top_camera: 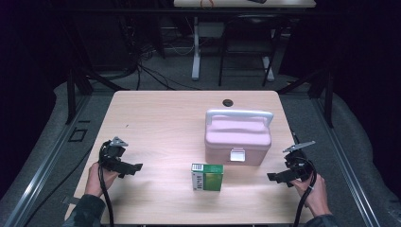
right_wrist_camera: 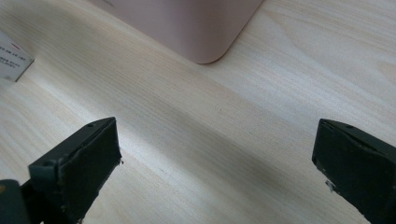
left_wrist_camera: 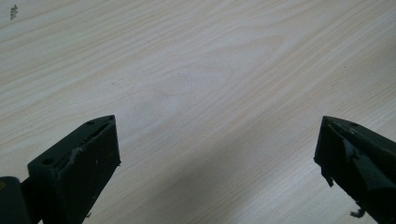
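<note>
A pink lidded box (top_camera: 238, 136) with a white handle and a white front latch stands right of the table's middle. In front of it lies a small green and white carton (top_camera: 207, 177). My left gripper (top_camera: 135, 169) rests low at the left, held by a hand, open, with bare wood between its jaws (left_wrist_camera: 217, 154). At the right, my right gripper (top_camera: 274, 177) is open too and points toward the carton. The right gripper view has a corner of the pink box (right_wrist_camera: 187, 28), an edge of the carton (right_wrist_camera: 11, 58) and nothing between my right gripper's jaws (right_wrist_camera: 215, 156).
The wooden table (top_camera: 156, 123) has a dark cable hole (top_camera: 228, 102) near its far edge. Cables trail from both grippers off the near edge. Beyond the table are dark floor, cables and another desk's legs (top_camera: 196, 47).
</note>
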### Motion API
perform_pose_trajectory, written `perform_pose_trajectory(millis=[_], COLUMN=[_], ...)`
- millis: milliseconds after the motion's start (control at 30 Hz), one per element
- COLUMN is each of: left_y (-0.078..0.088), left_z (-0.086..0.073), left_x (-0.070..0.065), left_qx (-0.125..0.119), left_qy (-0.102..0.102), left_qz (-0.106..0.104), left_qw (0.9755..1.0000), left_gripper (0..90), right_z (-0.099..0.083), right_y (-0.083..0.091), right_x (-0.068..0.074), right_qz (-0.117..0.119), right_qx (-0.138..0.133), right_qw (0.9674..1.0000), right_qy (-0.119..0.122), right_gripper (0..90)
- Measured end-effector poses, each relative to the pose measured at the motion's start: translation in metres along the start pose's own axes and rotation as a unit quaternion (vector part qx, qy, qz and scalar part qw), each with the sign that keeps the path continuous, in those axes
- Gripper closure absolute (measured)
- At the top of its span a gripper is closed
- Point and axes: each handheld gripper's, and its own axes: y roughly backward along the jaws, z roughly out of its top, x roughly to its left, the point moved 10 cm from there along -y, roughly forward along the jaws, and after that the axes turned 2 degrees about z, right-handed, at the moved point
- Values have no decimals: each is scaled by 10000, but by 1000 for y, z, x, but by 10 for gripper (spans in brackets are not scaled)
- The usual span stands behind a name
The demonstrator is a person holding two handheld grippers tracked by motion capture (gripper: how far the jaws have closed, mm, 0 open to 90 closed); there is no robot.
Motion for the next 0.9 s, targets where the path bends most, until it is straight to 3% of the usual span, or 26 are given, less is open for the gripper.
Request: perform_pose_trajectory(millis=[400,633,900], left_y=[1,0,0], left_z=[2,1,0], left_x=[-4,-8,-7], left_qx=[4,30,42], left_qy=[-46,-82,-67], left_qz=[-74,-111,-66], left_qw=[10000,9999,9999], left_gripper=[1,1,1], right_z=[7,24,42], right_y=[9,31,48], right_x=[5,15,17], right_qz=[92,243,255], right_qx=[-119,-450,-641], right_qw=[9999,9987,9974], right_qy=[-2,67,208], right_gripper=[6,0,0])
